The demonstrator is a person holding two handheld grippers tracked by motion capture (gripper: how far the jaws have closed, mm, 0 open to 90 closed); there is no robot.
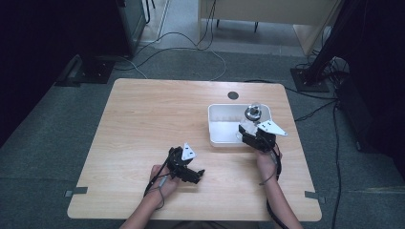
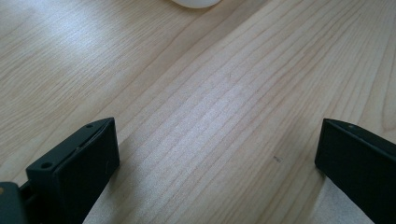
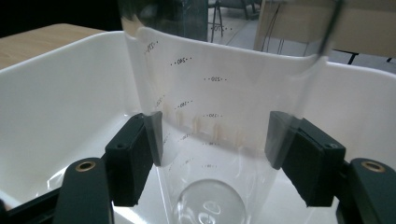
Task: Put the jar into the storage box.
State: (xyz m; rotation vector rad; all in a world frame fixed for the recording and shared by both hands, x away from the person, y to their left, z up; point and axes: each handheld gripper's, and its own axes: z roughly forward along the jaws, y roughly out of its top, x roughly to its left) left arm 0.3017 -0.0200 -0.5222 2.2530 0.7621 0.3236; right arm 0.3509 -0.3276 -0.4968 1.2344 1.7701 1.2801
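Observation:
A clear graduated cup (image 3: 224,93) stands between the pads of my right gripper (image 3: 217,135), which is shut on its lower wall. The high view shows the cup (image 1: 252,114) held inside a white bin (image 1: 217,107) at the table's right, with my right gripper (image 1: 249,134) reaching over the bin's near rim. I cannot tell if the cup touches the bin's floor. My left gripper (image 1: 198,175) lies low over the table's near middle, pointing right. Its jaws are open wide with only bare wood between them (image 2: 217,135).
The white bin's wall (image 3: 60,93) surrounds the cup closely on the left and behind. A rounded white corner (image 2: 196,2) shows far ahead of the left gripper. A small black round insert (image 1: 233,95) sits in the table behind the bin. Cables and stand bases lie on the floor beyond.

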